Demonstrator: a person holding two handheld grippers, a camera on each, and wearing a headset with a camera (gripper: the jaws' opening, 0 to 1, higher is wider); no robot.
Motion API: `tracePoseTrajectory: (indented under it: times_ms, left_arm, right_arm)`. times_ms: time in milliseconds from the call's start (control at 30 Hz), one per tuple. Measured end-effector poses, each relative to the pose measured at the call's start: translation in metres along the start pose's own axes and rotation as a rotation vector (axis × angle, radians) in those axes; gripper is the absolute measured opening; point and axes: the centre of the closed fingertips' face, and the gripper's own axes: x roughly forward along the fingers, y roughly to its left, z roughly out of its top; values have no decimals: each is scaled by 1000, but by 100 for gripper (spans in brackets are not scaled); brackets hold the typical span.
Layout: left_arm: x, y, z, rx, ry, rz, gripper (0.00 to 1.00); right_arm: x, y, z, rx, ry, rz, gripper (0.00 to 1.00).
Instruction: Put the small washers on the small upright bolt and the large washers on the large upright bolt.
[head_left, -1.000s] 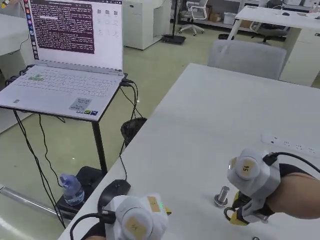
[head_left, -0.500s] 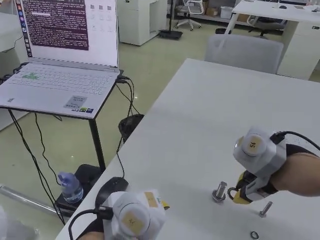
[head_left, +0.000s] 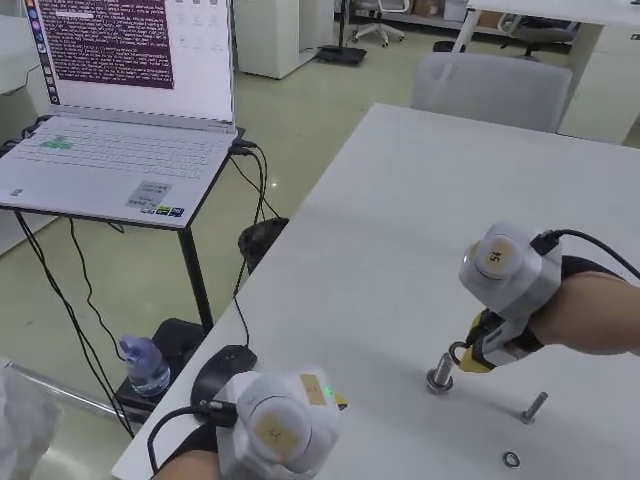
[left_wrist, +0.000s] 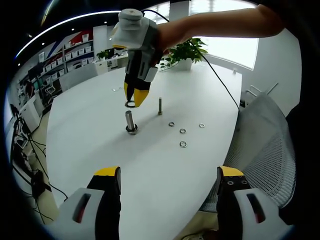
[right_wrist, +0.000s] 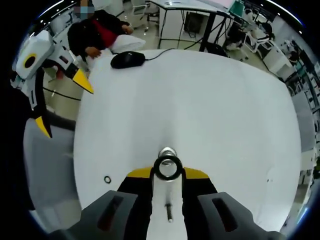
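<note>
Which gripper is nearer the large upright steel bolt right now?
Right. The right gripper holds a large steel washer just above the large upright steel bolt. The left gripper sits open, far back by the white table edge.

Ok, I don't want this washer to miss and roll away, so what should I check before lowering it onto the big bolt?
1. Large washer gripped in the right gripper jaws: ok.
2. Large bolt standing upright: ok.
3. Washer centred over the bolt: cannot tell. In the right gripper view the bolt's top sits just beyond the ring, not inside it.
4. Left gripper out of the way: ok, open and well back from the bolt.
5. Small bolt clear of the path: ok, it stands apart, beside the large one.
</note>
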Motion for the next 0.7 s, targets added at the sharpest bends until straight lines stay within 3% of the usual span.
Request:
tracePoseTrajectory:
  times_ms: [700]
  left_arm:
    - [2,0,0,2,8,-7,79]
  right_arm:
    - [20,-3,2,-11,30,18,21]
